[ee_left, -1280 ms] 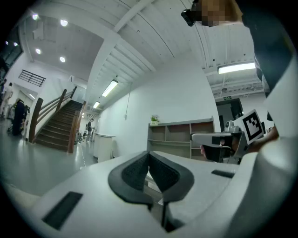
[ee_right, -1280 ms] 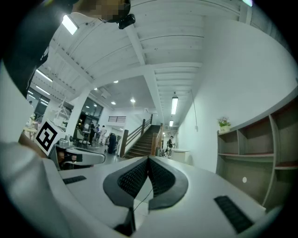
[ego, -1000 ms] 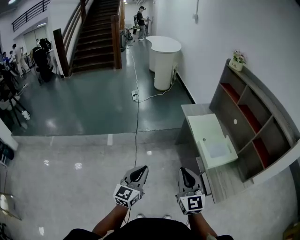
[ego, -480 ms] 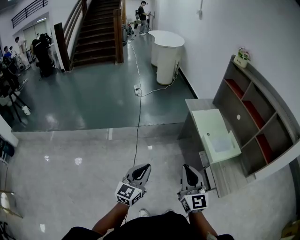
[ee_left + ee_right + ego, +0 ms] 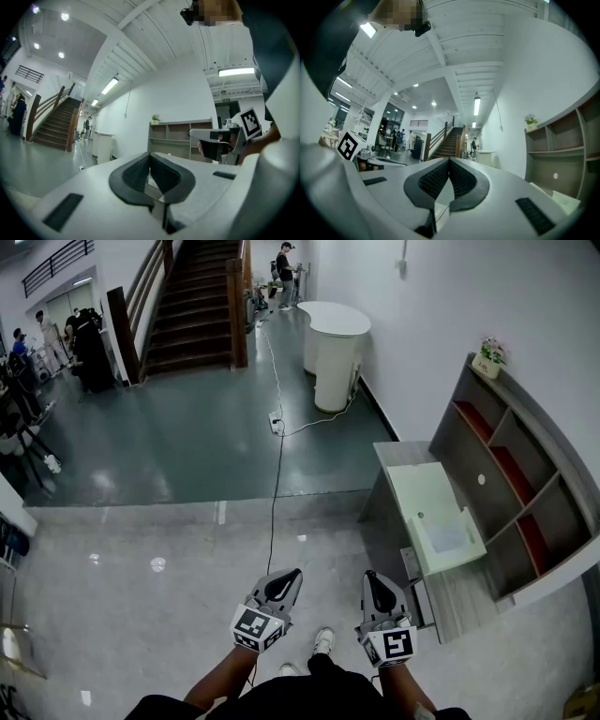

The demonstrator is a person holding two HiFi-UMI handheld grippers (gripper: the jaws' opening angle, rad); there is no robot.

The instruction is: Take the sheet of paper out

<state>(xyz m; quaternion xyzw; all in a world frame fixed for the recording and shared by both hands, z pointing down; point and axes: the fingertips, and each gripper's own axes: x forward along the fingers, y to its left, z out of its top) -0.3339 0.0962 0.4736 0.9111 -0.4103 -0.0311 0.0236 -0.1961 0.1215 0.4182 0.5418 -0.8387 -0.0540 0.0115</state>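
A white printer-like box (image 5: 427, 507) sits on a low grey desk (image 5: 394, 457) against the right wall. A pale sheet (image 5: 448, 536) seems to lie in its near tray; I cannot make it out sharply. Both grippers are held level over the floor, well short of the desk. My left gripper (image 5: 284, 581) is shut with nothing in it; its pads meet in the left gripper view (image 5: 150, 158). My right gripper (image 5: 374, 583) is also shut and empty, its pads (image 5: 440, 176) pressed together. The desk's corner lies just right of the right gripper.
A grey shelf unit (image 5: 511, 484) with red-backed cells stands behind the desk, a small plant (image 5: 488, 356) on top. A cable (image 5: 277, 484) runs along the floor to a power strip (image 5: 275, 424). A white rounded counter (image 5: 336, 351), stairs (image 5: 192, 296) and several people stand farther off.
The person has stepped forward: the desk and shelf sit slightly nearer and further right in view, and a shoe now shows below the grippers. Both grippers stay shut.
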